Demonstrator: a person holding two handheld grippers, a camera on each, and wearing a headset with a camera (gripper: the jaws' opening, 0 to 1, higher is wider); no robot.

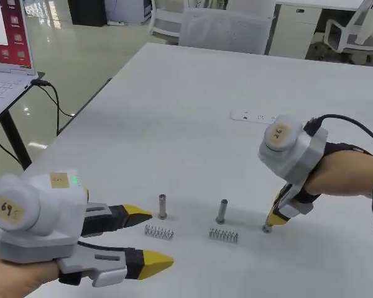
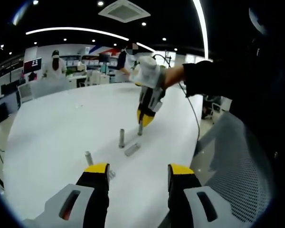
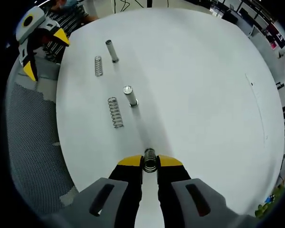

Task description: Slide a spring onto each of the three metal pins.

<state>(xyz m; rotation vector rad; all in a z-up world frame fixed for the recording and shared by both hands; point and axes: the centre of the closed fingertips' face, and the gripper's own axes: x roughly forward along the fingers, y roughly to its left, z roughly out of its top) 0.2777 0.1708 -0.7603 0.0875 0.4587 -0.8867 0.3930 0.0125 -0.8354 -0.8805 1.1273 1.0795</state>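
Evidently the right gripper (image 1: pixel 273 220) gripped a spring (image 3: pixel 150 159) at the end pin (image 2: pixel 140 128) — any tilt could have jammed the coil or toppled the pin — while the left gripper (image 1: pixel 161 238) hovered, jaws apart, near two springs (image 1: pixel 158 232) lying on the table (image 1: pixel 193 112).

**Yellow tips on a white table**

The table (image 1: pixel 193 112) is plain matt white. The left claw (image 1: pixel 160 239) and the right claw (image 1: pixel 275 218) each have black fingers with yellow tips on a pale grey-white body. The spring (image 3: pixel 150 159) in the right claw is bright silver, like the two loose springs (image 1: pixel 158 232) (image 1: pixel 224 234). The two free pins (image 1: pixel 162 207) (image 1: pixel 222 211) are dull grey steel. The cable (image 1: pixel 354 124) is black. The chair mesh (image 3: pixel 33 156) is grey with a fine dotted weave. The laptop screen (image 1: pixel 9 31) shows white and red.
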